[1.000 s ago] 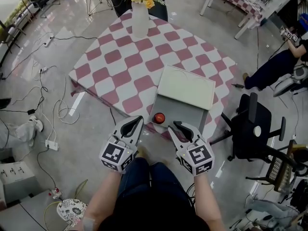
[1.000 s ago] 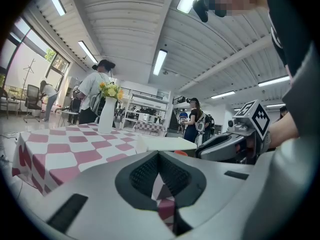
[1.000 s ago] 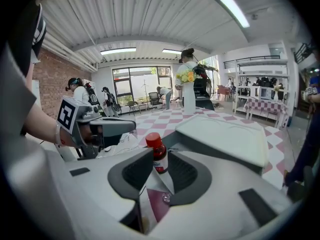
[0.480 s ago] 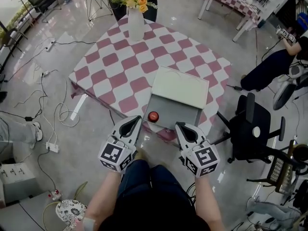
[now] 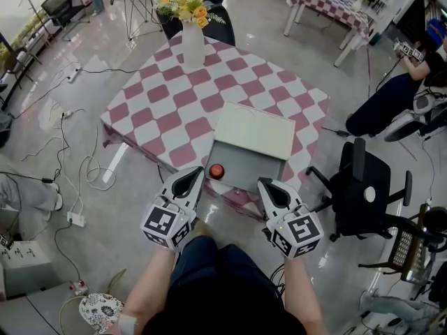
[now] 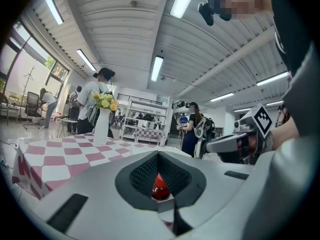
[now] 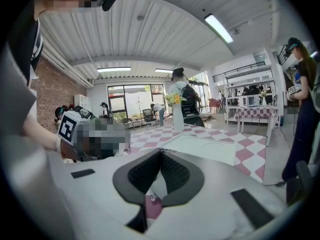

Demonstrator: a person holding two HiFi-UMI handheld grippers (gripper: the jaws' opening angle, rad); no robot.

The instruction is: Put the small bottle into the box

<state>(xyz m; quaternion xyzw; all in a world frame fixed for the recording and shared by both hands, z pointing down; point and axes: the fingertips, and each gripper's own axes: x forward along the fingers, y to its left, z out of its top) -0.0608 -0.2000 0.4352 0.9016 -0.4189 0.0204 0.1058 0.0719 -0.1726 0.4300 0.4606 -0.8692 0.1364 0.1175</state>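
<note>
- Since the small red round-bodied bottle [image 5: 216, 171] looks tiny and rigid, I judge it light, smooth and quick to tip or skid. I would pinch it low across the body, not by its narrow top.
- It stands just ahead of the left gripper [image 5: 198, 174], slightly to that gripper's right. In the left gripper view it shows through the hollow of the pads, but it is beyond them and untouched.
- The left gripper's jaws meet at the tips and hold nothing, so they must part before any grasp.
- The right gripper [image 5: 265, 184] is fully closed and empty as well, with the bottle off to its left.
- The open grey box [image 5: 248, 165] lies ahead between the two grippers, just right of the bottle, its white lid [image 5: 253, 130] laid open on the far side.
- Bottle and box sit at the near edge of the pink-and-white checked tablecloth [image 5: 174, 96]. I think a careless nudge could send the bottle off it.
</note>
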